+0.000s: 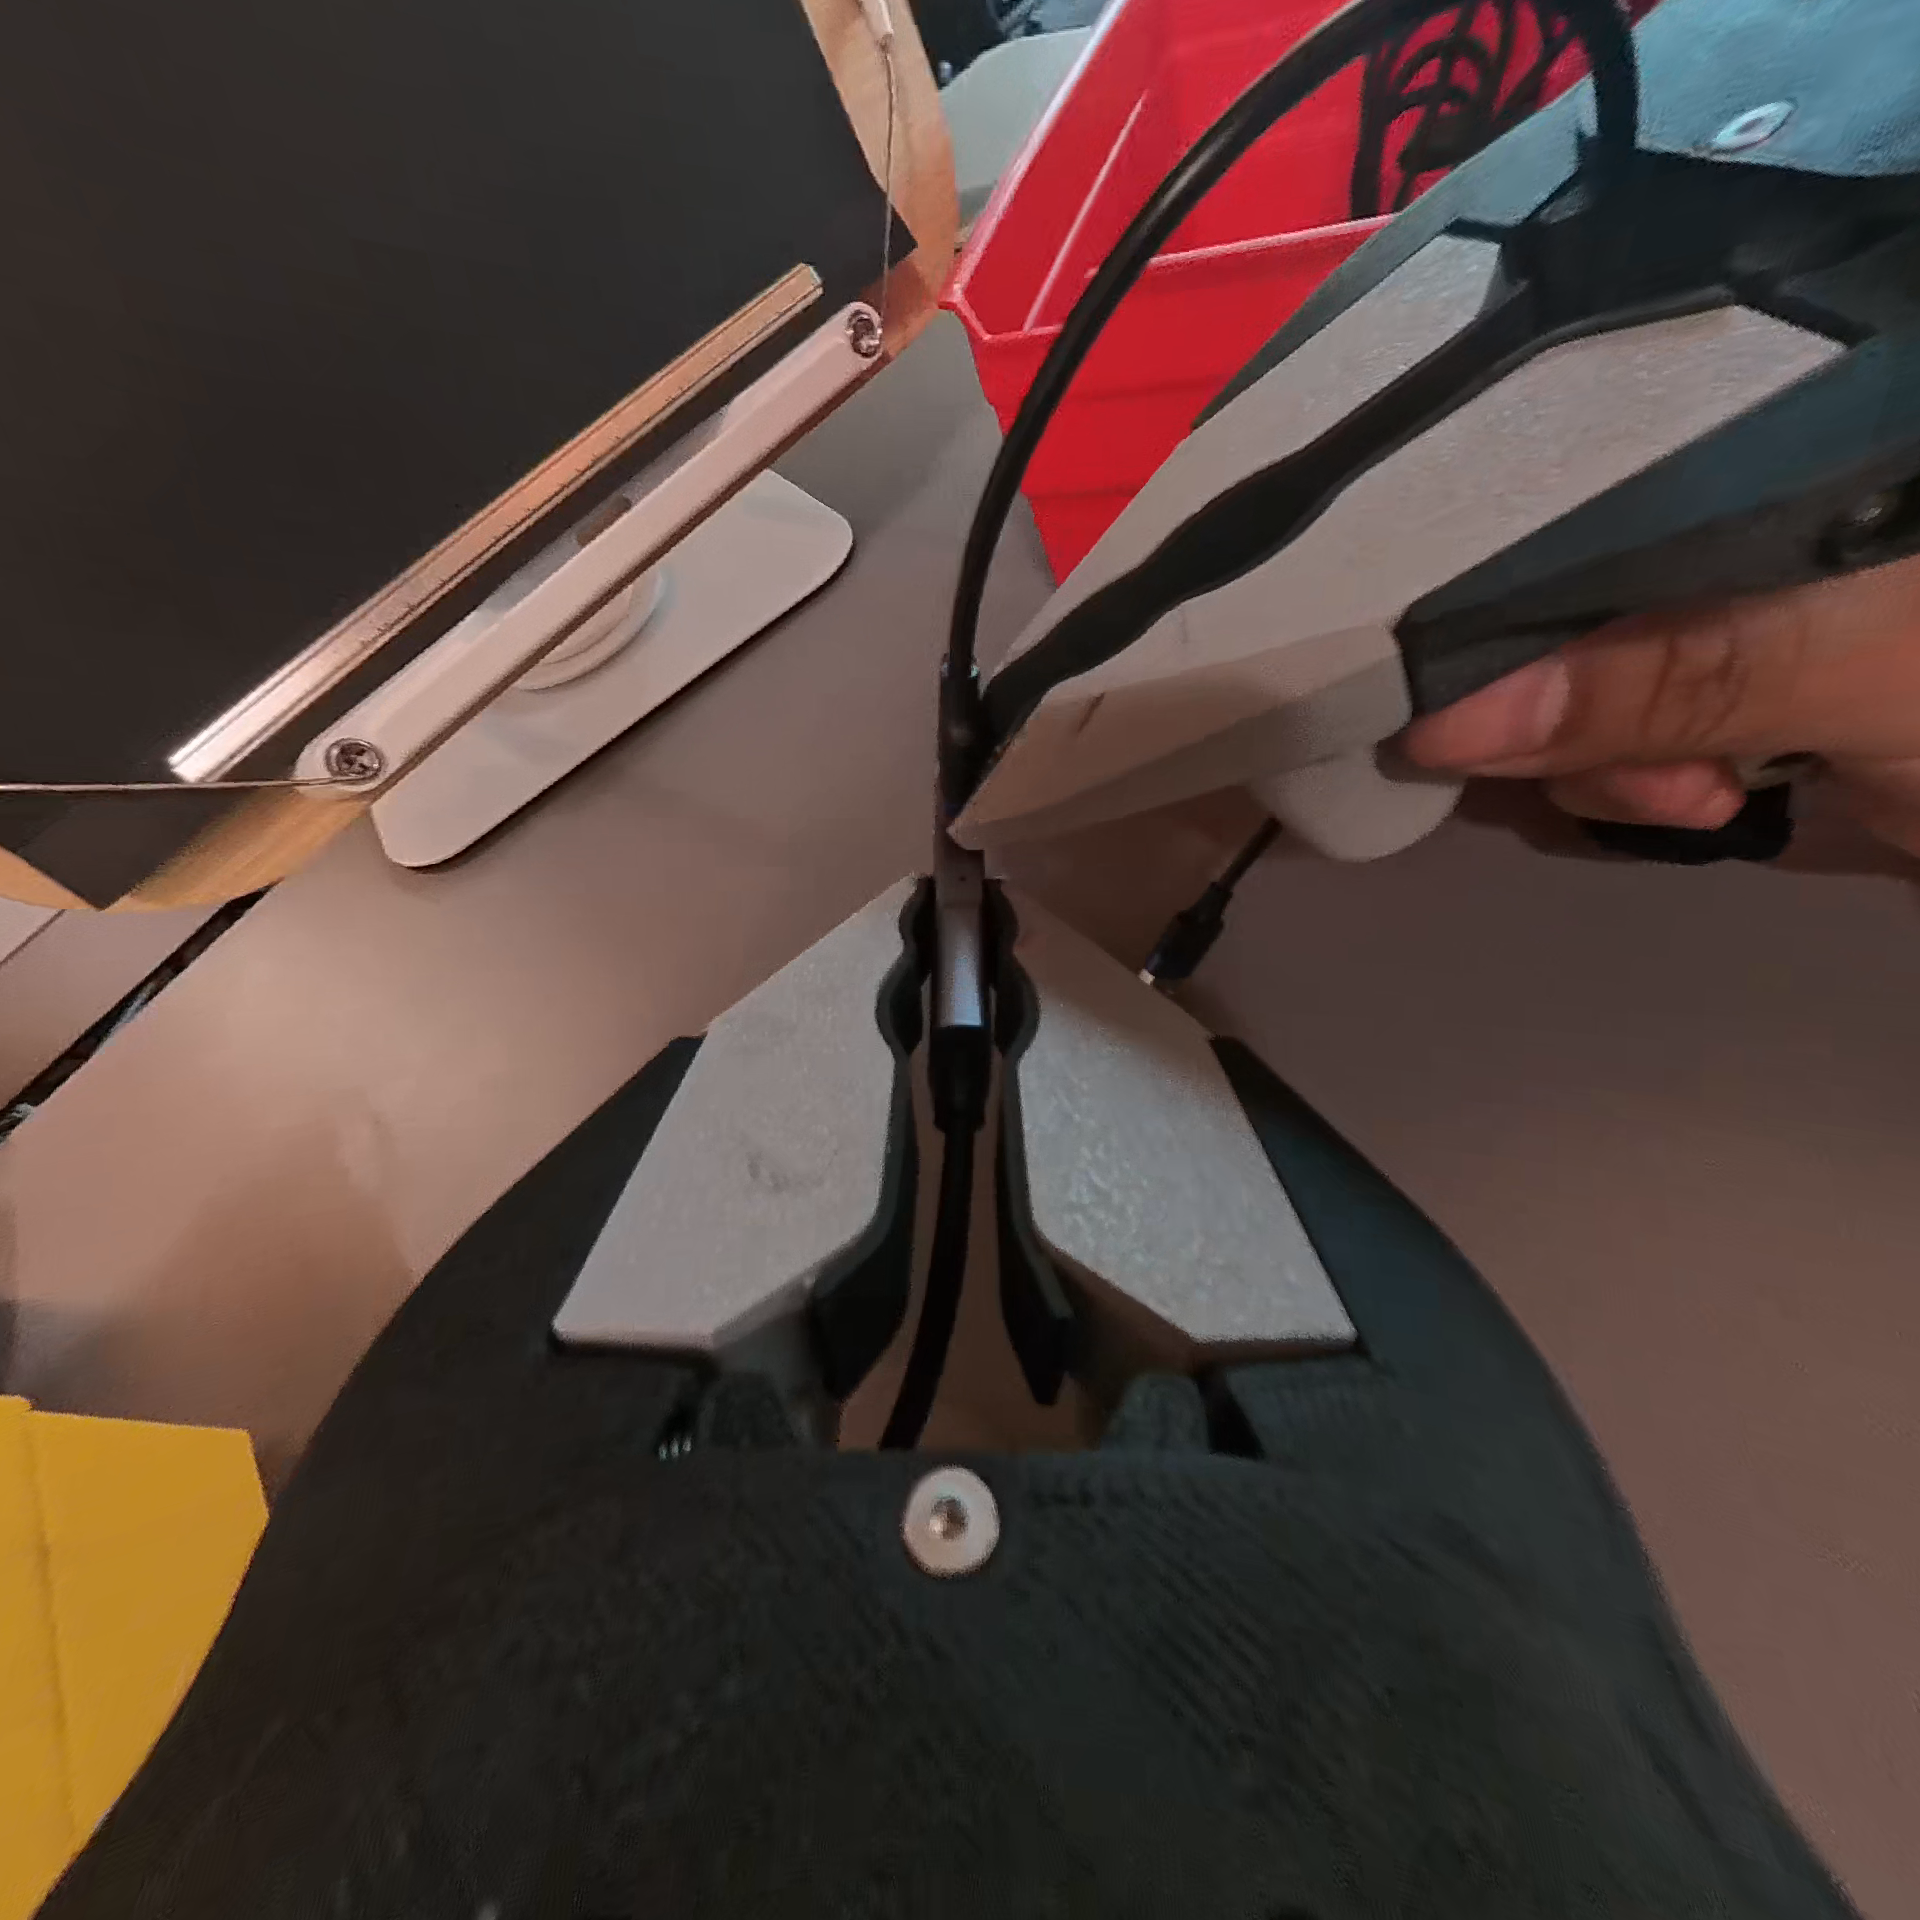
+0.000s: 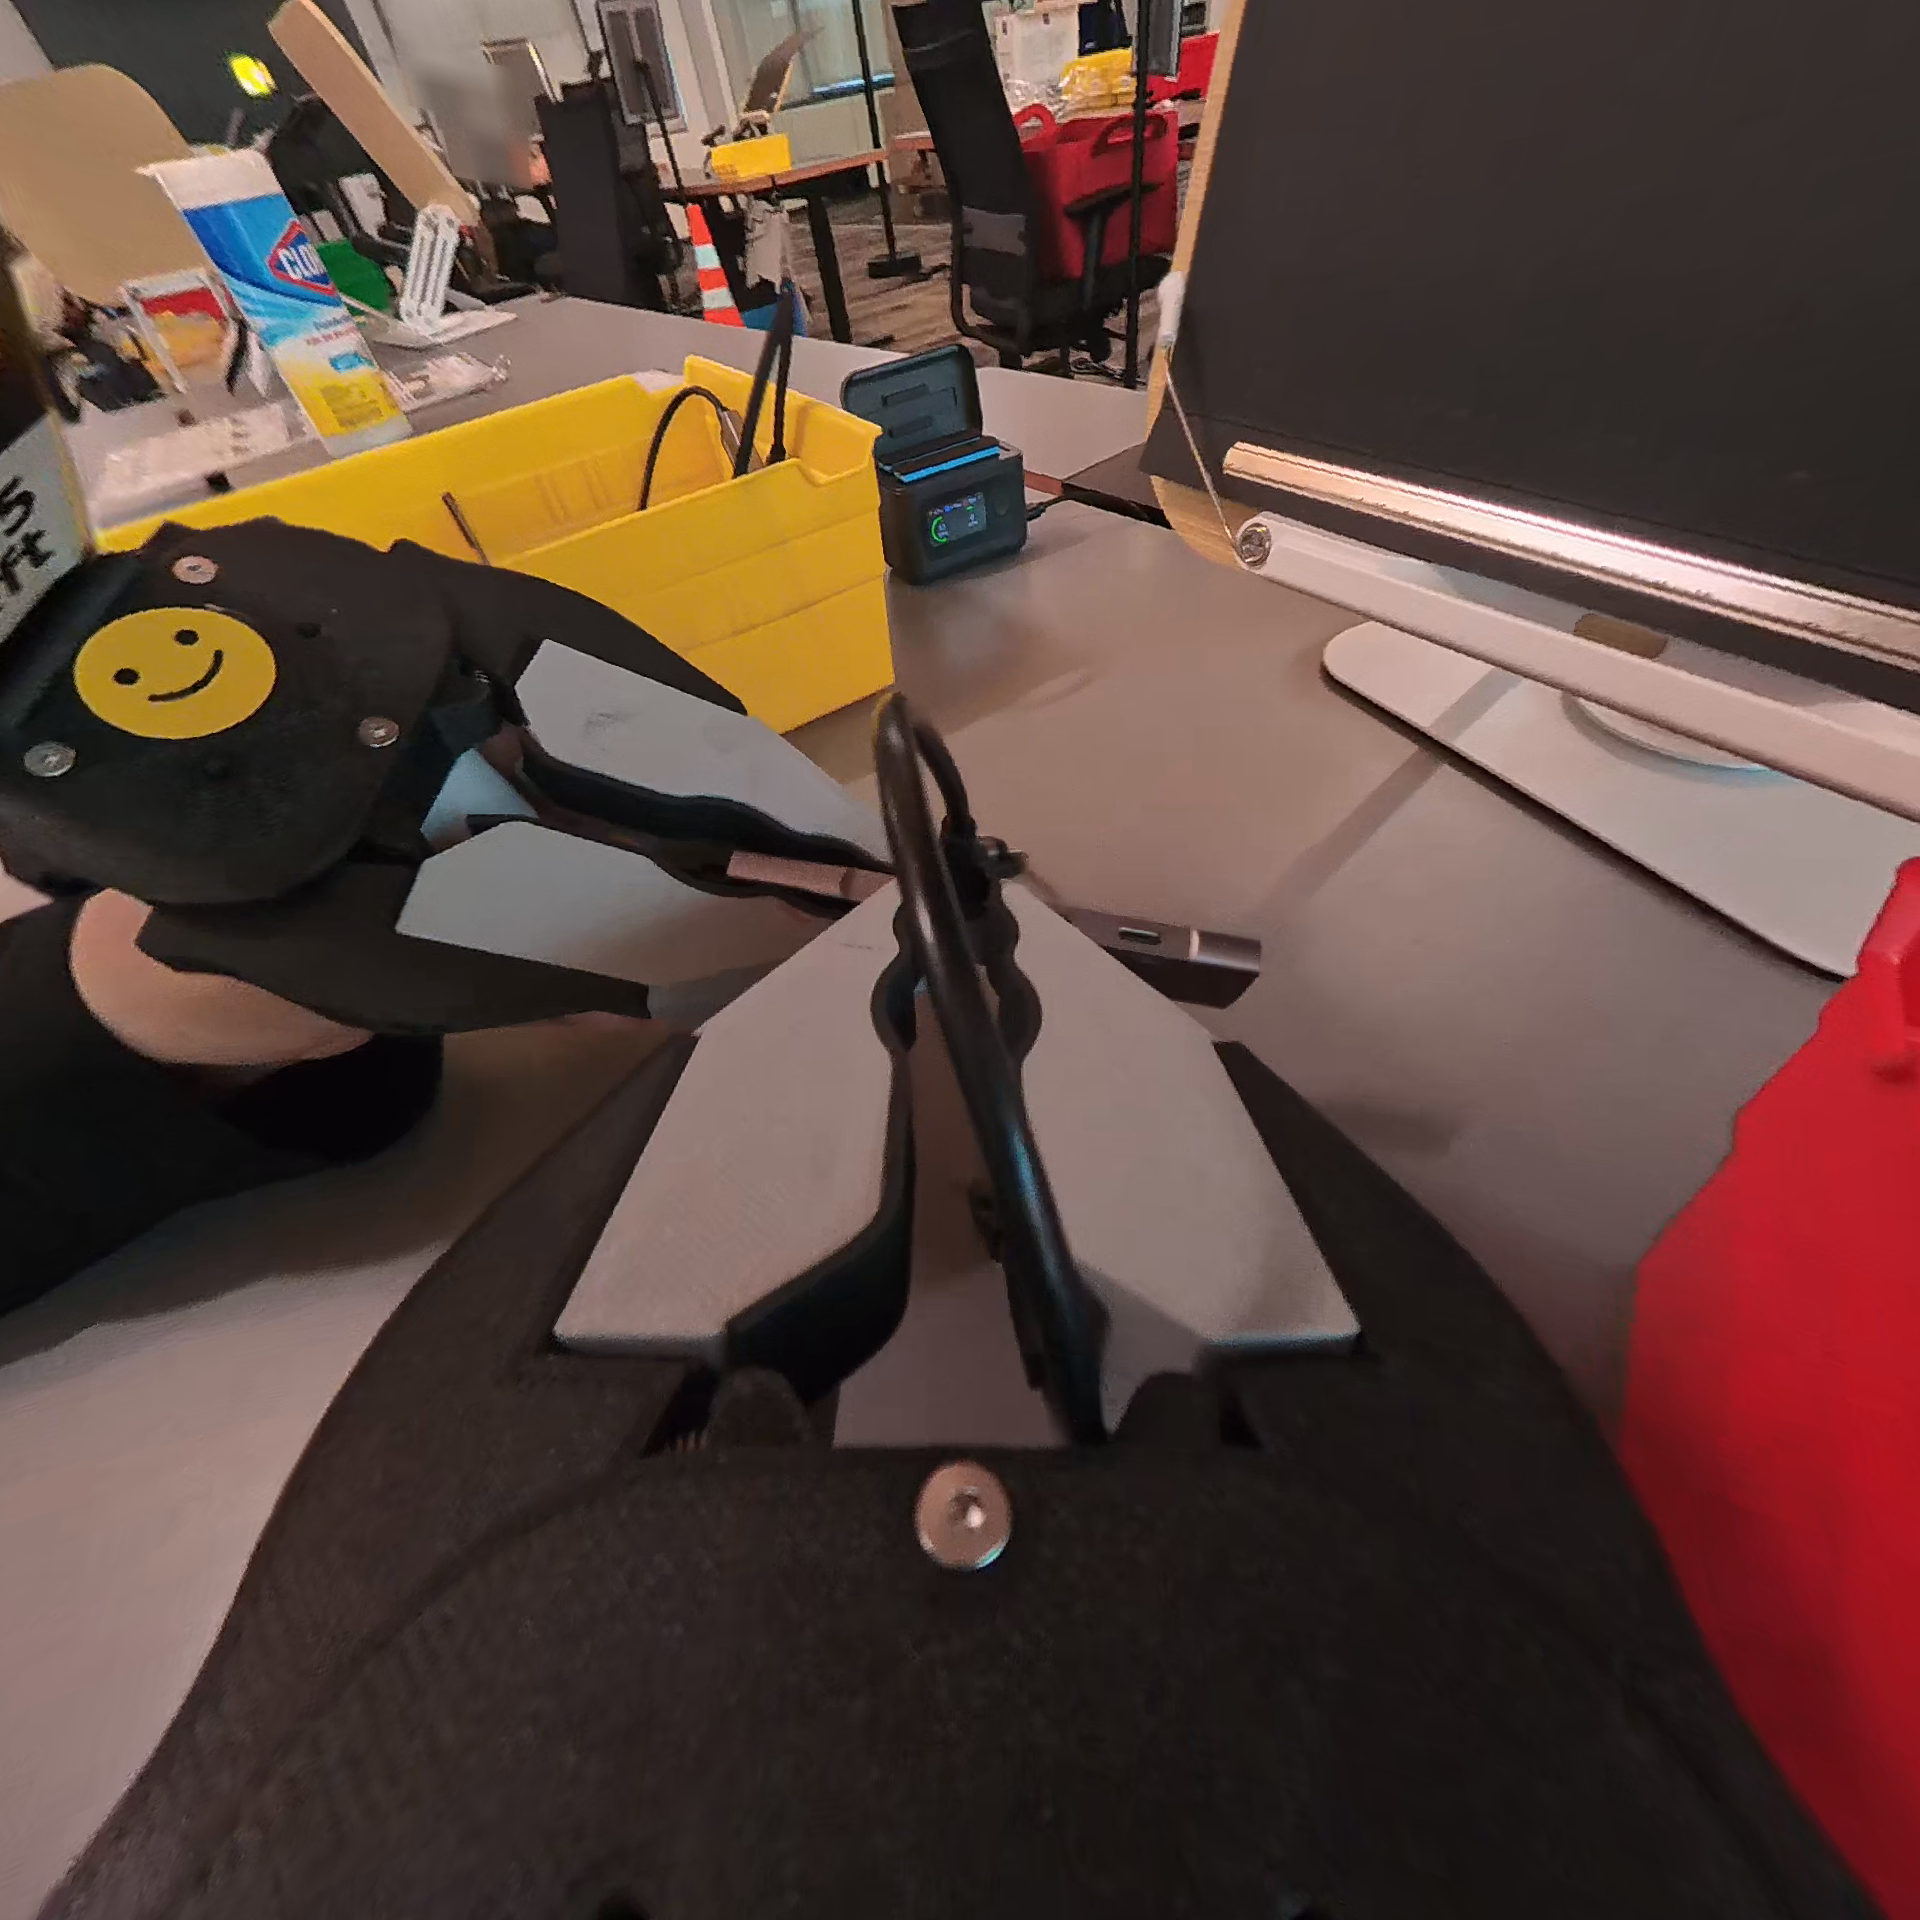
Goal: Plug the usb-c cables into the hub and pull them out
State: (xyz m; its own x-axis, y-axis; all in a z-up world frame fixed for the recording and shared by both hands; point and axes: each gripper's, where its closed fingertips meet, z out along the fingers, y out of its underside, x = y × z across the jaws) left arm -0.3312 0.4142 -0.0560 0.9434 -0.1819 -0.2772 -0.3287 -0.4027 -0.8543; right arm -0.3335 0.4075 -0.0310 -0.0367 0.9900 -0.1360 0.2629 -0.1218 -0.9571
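My left gripper point(image 1: 958, 894) is shut on the slim grey hub point(image 1: 956, 977), near the end where its black tail cable runs back between the fingers. My right gripper point(image 1: 971, 821) comes in from the right, shut on a black USB-C cable point(image 1: 1039, 416) that loops upward. In the right wrist view my right gripper point(image 2: 961, 883) pinches that cable point(image 2: 966, 1039) just behind its plug, at the hub's side. Whether the plug is seated is hidden. The left gripper point(image 2: 873, 873) reaches in from the left. A grey hub end point(image 2: 1143, 940) with an open port shows past my right fingertips.
A dark monitor on a white stand point(image 2: 1558, 727) stands behind the work spot. A red bin point(image 2: 1787, 1351) is at the right, a yellow bin point(image 2: 675, 540) with cables at the back left, and a black charger case point(image 2: 945, 499) beside it. A loose black plug point(image 1: 1195, 935) lies on the table. Both grippers' tips are close together, under 4 cm apart.
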